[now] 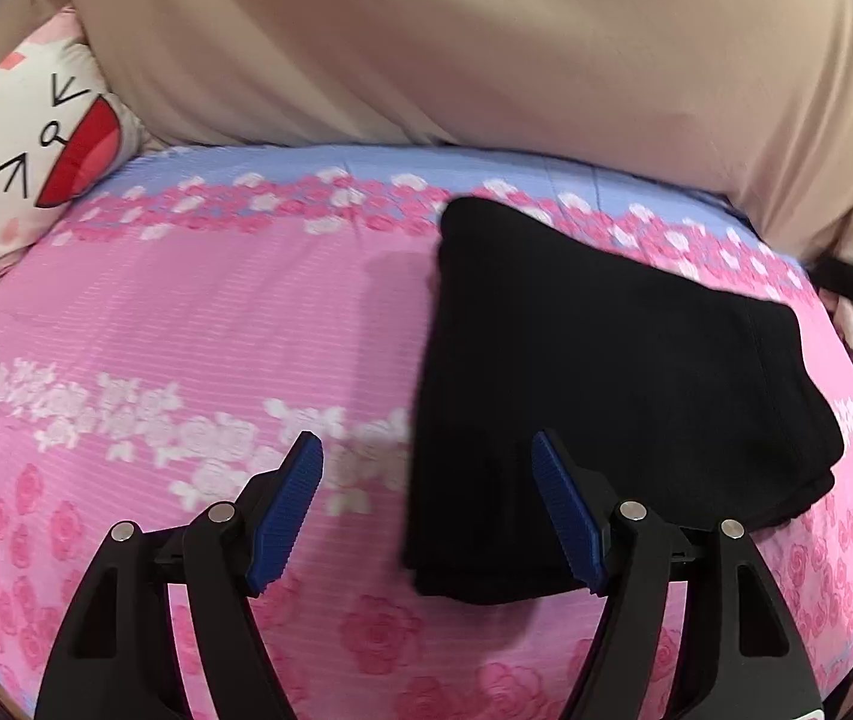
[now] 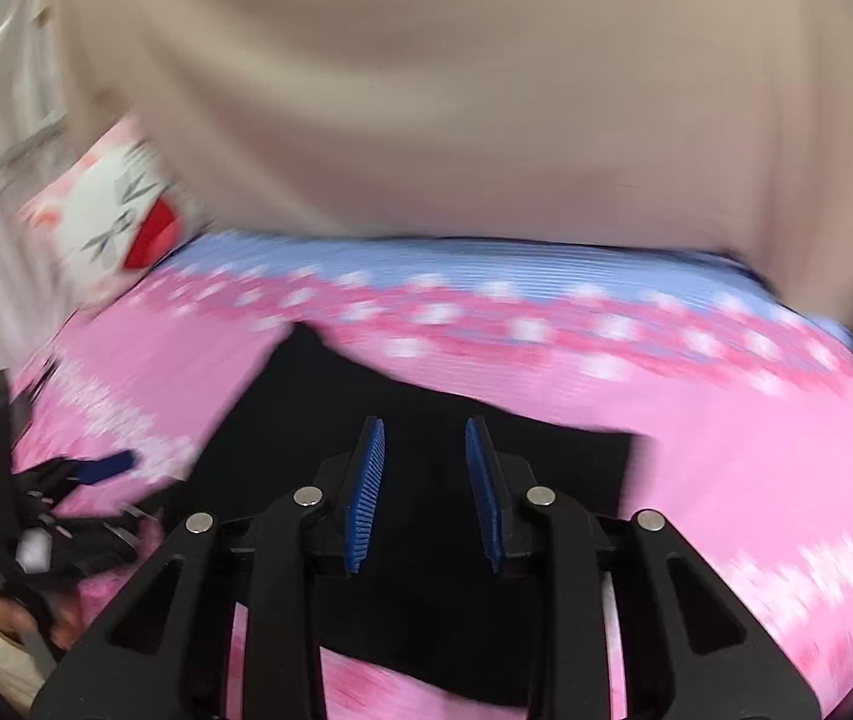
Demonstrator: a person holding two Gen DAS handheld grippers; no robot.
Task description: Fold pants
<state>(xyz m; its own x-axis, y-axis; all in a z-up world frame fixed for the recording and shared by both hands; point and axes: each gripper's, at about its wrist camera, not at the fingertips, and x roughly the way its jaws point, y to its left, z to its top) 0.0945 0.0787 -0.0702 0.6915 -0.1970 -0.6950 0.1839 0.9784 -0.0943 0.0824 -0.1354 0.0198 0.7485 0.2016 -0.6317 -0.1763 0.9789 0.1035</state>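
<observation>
Nearest, the left gripper (image 1: 426,504) has its jaws wide apart and empty above the bed with the pink rose-printed sheet (image 1: 186,312). The right gripper (image 2: 425,492) has jaws a little apart, with nothing between them. The folded black fabric pants (image 1: 606,372) lie flat on the sheet. Farther stand a white cartoon-face cushion (image 1: 30,138) and a beige cloth (image 1: 456,42).

My left gripper (image 1: 426,510) hung wide open, tilted downward; my right gripper (image 2: 425,495), blurred, seemed narrowly parted, gripping nothing.
</observation>
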